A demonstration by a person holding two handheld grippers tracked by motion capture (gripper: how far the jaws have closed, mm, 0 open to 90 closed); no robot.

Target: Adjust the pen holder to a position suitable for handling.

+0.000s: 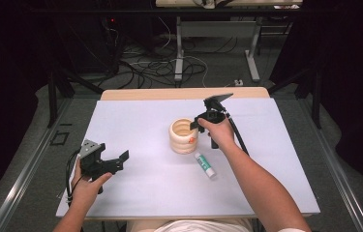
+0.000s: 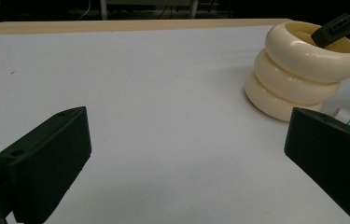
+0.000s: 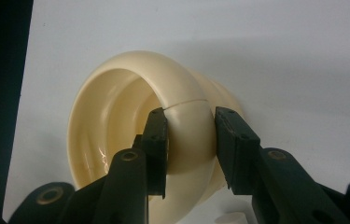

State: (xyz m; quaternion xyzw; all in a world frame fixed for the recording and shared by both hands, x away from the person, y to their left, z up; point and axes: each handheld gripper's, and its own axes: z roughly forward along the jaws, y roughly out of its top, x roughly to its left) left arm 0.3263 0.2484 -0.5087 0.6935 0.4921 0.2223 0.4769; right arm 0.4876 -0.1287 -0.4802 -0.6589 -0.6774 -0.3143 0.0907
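Cream, three-ringed plastic holder (image 3: 130,135) stands upright, its rim clamped by the right gripper (image 3: 189,149). White glue stick (image 1: 204,165) lies just beside that gripper. Left gripper (image 2: 186,154) gapes empty, well apart.

A cream, glossy pen holder (image 1: 184,136) shaped like three stacked rings stands upright and open-topped near the middle of the white surface (image 1: 135,125). A small orange mark shows on its side. The right tongs (image 3: 190,140) clamp its rim, one jaw inside, one outside.
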